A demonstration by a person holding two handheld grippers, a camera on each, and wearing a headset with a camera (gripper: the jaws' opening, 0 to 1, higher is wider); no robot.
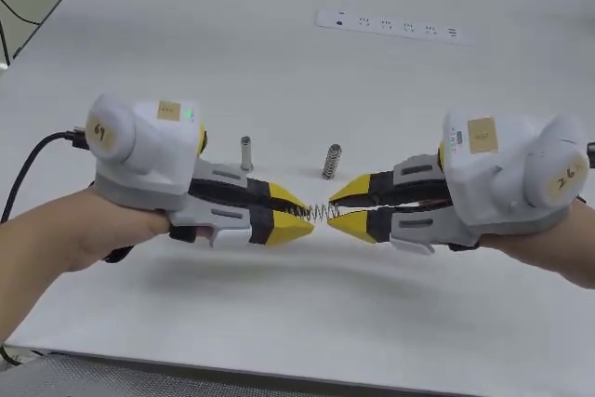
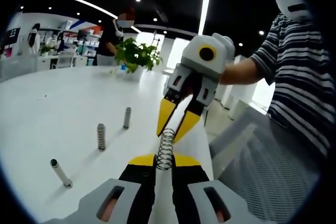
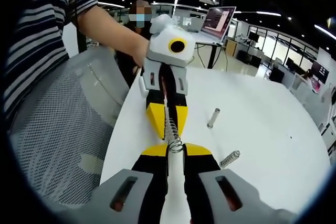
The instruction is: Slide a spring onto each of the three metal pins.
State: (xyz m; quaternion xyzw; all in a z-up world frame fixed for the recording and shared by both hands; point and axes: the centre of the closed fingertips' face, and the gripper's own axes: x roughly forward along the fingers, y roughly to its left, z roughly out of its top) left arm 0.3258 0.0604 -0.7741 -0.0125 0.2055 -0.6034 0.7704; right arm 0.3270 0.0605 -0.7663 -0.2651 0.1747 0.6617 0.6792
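Head view has the spring (image 1: 321, 213) held level in the air above the table (image 1: 279, 62), between two facing grippers. The left gripper (image 1: 305, 216) pinches one end with its jaws pressed together, and the right gripper (image 1: 335, 209) nips the other end. Behind it stand a bare pin (image 1: 246, 152) and a sprung pin (image 1: 331, 162); the left gripper view has a third pin (image 2: 126, 117) beyond the sprung one.

Spring (image 1: 321, 212): we make out its middle coils; both ends are hidden between the tips of left gripper (image 1: 308, 215) and right gripper (image 1: 332, 209). Cable (image 1: 28, 169): cut off by the left edge.
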